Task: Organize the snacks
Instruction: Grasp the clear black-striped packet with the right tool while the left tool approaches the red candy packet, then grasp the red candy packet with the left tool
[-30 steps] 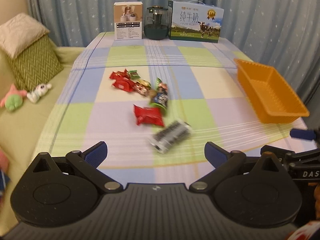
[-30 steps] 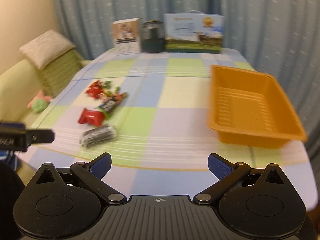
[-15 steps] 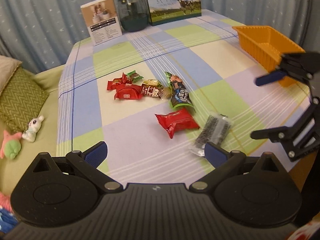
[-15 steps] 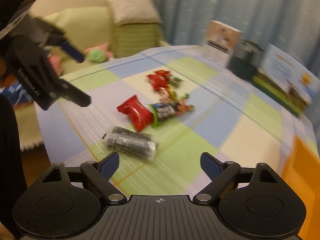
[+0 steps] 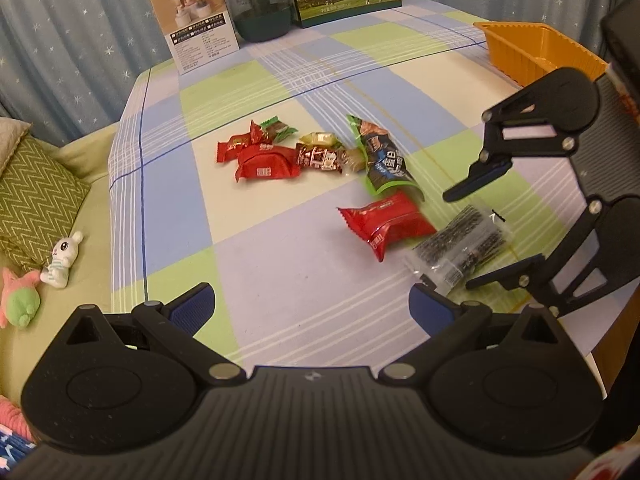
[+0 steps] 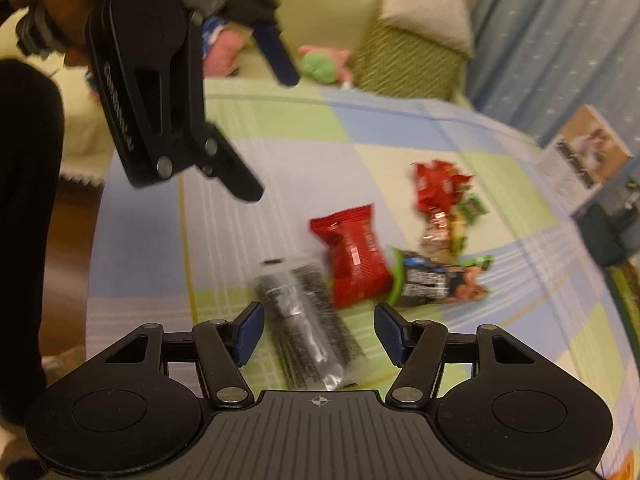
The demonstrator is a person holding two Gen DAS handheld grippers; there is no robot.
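The right hand-held gripper (image 6: 318, 334) is closing over the dark clear-wrapped packet (image 6: 306, 320), which lies flat on the counter (image 5: 280, 300) just beside the red packet (image 5: 386, 224). Its pads do not press the wrapper yet. I think it is best to lower a little more, keep the packet centred, and pinch across the narrow width. The left hand-held gripper (image 5: 310, 308) is spread wide and empty. The orange tray (image 5: 536, 52) waits well apart.
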